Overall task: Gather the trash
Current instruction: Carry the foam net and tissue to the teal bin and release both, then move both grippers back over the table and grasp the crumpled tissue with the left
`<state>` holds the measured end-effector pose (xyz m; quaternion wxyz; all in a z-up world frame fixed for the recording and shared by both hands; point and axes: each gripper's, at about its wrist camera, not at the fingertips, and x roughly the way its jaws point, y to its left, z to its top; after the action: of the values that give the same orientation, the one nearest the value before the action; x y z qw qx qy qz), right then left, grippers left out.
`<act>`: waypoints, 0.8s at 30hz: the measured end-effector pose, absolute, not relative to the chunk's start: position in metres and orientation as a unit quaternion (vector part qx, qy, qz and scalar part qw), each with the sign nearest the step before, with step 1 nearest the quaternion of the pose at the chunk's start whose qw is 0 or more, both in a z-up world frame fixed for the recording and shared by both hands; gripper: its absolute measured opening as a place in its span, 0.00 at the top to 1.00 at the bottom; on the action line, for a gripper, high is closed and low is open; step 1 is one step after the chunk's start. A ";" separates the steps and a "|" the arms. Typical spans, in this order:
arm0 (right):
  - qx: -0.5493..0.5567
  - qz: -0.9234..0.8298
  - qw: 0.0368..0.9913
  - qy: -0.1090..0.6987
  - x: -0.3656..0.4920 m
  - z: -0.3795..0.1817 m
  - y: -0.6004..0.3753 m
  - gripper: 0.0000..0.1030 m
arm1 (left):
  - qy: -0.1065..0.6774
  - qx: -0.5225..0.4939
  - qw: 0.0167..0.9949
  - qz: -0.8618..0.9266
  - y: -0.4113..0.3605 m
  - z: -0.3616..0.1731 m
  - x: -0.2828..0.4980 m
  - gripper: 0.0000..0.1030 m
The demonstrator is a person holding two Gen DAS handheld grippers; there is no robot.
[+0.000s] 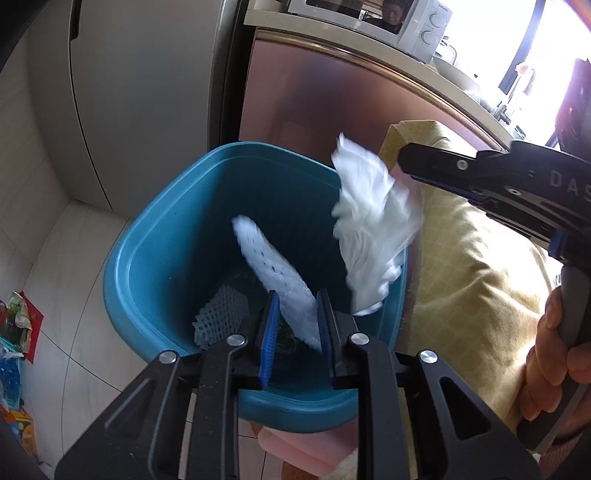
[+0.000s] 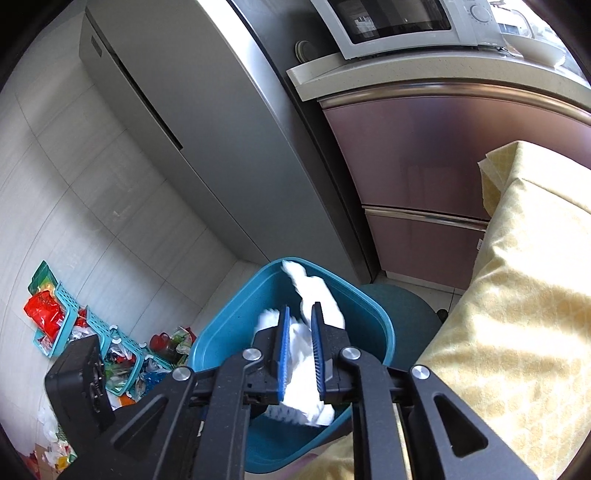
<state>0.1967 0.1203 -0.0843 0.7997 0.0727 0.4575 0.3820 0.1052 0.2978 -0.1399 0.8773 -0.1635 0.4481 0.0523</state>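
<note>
A blue waste bin (image 1: 147,236) stands on the floor below both grippers; it also shows in the right wrist view (image 2: 229,332). My left gripper (image 1: 295,325) is open above the bin, and a white foam net sleeve (image 1: 273,273) lies between its pads, slanting down into the bin. Another net piece (image 1: 221,314) lies at the bin's bottom. My right gripper (image 2: 300,350) is open, and a blurred white crumpled tissue (image 1: 373,225) hangs below its tip over the bin's right rim; the tissue also shows between its pads (image 2: 306,373).
A grey fridge (image 2: 207,140) and a pink cabinet (image 2: 424,155) with a microwave (image 2: 399,22) stand behind the bin. A yellow cloth (image 2: 517,295) covers a surface to the right. Teal baskets with mixed litter (image 2: 74,332) lie on the tiled floor at left.
</note>
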 end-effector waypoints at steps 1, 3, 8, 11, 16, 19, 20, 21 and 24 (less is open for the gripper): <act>0.073 0.383 0.800 0.457 0.197 -0.084 0.119 0.88 | 0.448 -0.167 0.877 0.052 0.298 -0.141 0.106 0.80; 0.075 0.382 0.800 0.456 0.196 -0.083 0.116 0.86 | 0.447 -0.171 0.876 0.053 0.295 -0.144 0.105 0.80; 0.092 0.390 0.797 0.453 0.191 -0.075 0.099 0.82 | 0.432 -0.166 0.885 0.052 0.286 -0.135 0.102 0.79; 0.098 0.402 0.795 0.444 0.183 -0.065 0.086 0.77 | 0.412 -0.156 0.897 0.047 0.278 -0.120 0.097 0.74; 0.096 0.406 0.808 0.415 0.160 -0.042 0.049 0.73 | 0.375 -0.132 0.918 0.016 0.254 -0.089 0.086 0.71; 0.094 0.401 0.820 0.397 0.145 -0.031 0.019 0.72 | 0.354 -0.117 0.928 -0.018 0.231 -0.071 0.081 0.70; 0.094 0.399 0.824 0.391 0.139 -0.027 0.007 0.72 | 0.349 -0.111 0.930 -0.032 0.221 -0.066 0.081 0.69; 0.093 0.395 0.828 0.386 0.134 -0.024 -0.005 0.72 | 0.345 -0.107 0.931 -0.047 0.213 -0.062 0.081 0.68; 0.101 0.372 0.843 0.374 0.121 -0.015 -0.045 0.72 | 0.341 -0.087 0.931 -0.096 0.179 -0.054 0.078 0.68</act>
<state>0.1208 -0.0452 -0.0151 0.8434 0.1013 0.3738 0.3724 0.0784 0.1788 -0.0537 0.9312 -0.0870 0.3408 -0.0956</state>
